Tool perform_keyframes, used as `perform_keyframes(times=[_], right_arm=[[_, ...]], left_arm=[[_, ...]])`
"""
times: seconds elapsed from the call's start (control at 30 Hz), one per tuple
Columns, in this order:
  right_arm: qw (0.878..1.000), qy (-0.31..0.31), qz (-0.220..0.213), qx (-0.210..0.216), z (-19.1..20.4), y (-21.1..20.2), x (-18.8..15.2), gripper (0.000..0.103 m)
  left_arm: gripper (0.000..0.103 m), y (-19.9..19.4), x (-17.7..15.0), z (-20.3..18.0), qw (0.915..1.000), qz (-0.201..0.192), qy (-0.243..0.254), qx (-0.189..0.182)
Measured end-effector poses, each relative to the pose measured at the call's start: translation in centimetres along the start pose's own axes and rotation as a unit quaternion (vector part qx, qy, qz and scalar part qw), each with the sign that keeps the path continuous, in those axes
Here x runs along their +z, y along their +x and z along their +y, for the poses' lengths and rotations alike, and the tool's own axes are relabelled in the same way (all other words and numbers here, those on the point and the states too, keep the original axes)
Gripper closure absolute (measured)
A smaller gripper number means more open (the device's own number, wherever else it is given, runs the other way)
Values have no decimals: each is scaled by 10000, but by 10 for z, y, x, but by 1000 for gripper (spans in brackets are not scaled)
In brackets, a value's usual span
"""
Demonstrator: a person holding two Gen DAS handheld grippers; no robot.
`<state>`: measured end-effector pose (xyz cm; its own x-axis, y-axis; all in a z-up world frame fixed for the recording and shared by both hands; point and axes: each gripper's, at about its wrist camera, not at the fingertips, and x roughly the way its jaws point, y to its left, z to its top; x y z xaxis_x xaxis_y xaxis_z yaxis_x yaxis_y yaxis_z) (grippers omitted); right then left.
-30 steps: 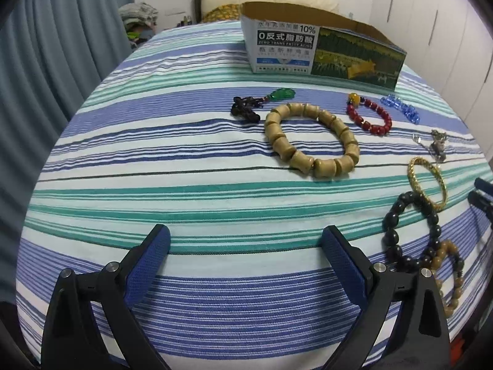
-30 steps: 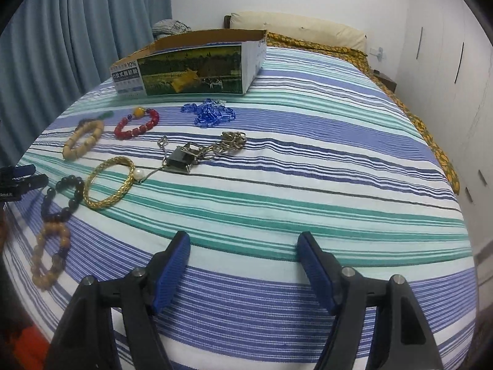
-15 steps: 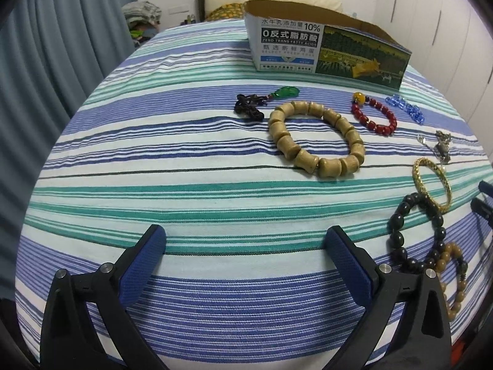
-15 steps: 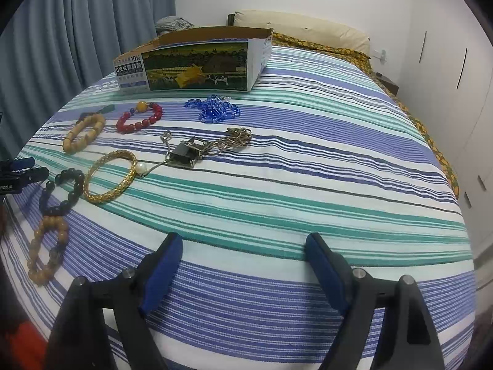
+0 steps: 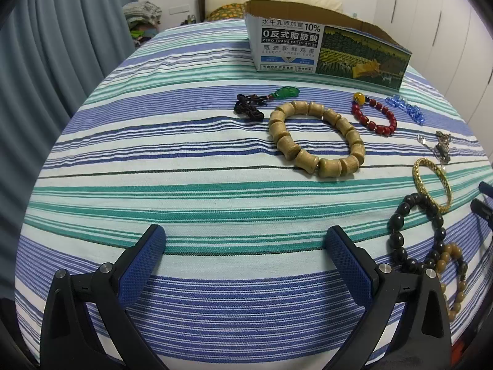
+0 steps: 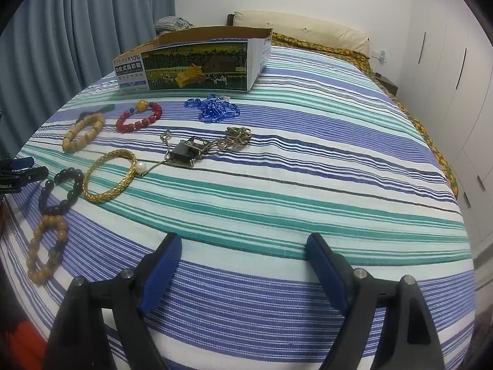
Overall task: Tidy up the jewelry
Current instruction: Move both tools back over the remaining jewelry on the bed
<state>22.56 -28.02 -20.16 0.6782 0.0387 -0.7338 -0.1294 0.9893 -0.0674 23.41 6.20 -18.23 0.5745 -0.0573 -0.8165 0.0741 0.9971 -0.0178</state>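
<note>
Several pieces of jewelry lie on the striped bedspread: a wooden bead bracelet, a red bead bracelet, a green pendant on dark cord, blue crystal beads, a gold bangle, a black bead bracelet, a tan bead bracelet and a metal chain necklace. An open cardboard box stands beyond them. My left gripper and right gripper are open and empty, near the bed's front edge.
The left gripper's tip shows at the left edge of the right wrist view. Blue curtains hang on the left. Pillows lie at the bed's head. White wardrobes stand on the right.
Both grippers have moved slightly forward and lower over the bed. Nothing was picked up; the jewelry has not moved.
</note>
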Motion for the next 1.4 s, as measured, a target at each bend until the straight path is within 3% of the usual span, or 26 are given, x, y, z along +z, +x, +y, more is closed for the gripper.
perform_keyframes(times=[1.2,1.4], right_arm=[[10000,1,55,39,-1,-2,1,18],[9999,35,83,75,-2,-3,2,18]], left_arm=[[0,0,1,-1,10000,19,8,-21],[0,-3,3,3,9998,9,-54,-209]])
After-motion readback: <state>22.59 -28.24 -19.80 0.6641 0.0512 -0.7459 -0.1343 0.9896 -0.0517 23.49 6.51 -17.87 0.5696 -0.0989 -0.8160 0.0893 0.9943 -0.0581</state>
